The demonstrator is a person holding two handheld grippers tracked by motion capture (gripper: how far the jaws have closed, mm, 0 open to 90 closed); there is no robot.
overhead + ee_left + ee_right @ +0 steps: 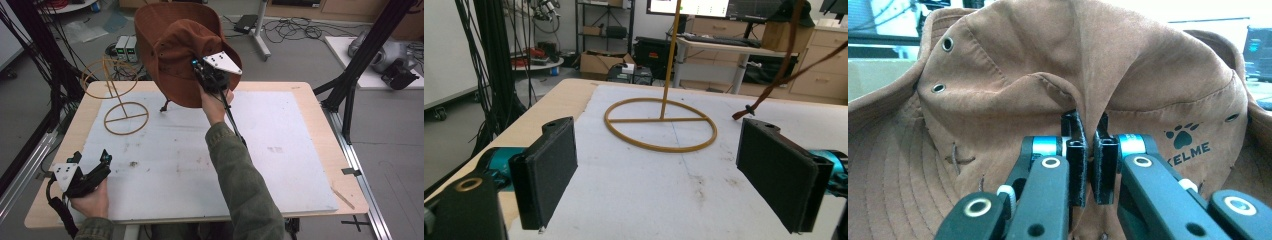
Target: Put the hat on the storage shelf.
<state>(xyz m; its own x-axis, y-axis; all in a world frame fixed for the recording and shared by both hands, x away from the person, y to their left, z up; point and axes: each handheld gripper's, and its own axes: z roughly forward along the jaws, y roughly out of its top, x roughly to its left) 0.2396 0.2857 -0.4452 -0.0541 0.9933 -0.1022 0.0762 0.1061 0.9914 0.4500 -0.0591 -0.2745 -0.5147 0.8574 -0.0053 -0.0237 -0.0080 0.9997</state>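
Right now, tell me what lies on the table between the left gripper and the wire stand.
Nothing: in the left gripper view, bare white mat runs from the open left gripper to the wire stand.

A pale wooden tabletop (320, 130) carries a scuffed white rectangular mat (280, 165), on which a yellow wire ring stand (126, 118) rests near the far left corner.
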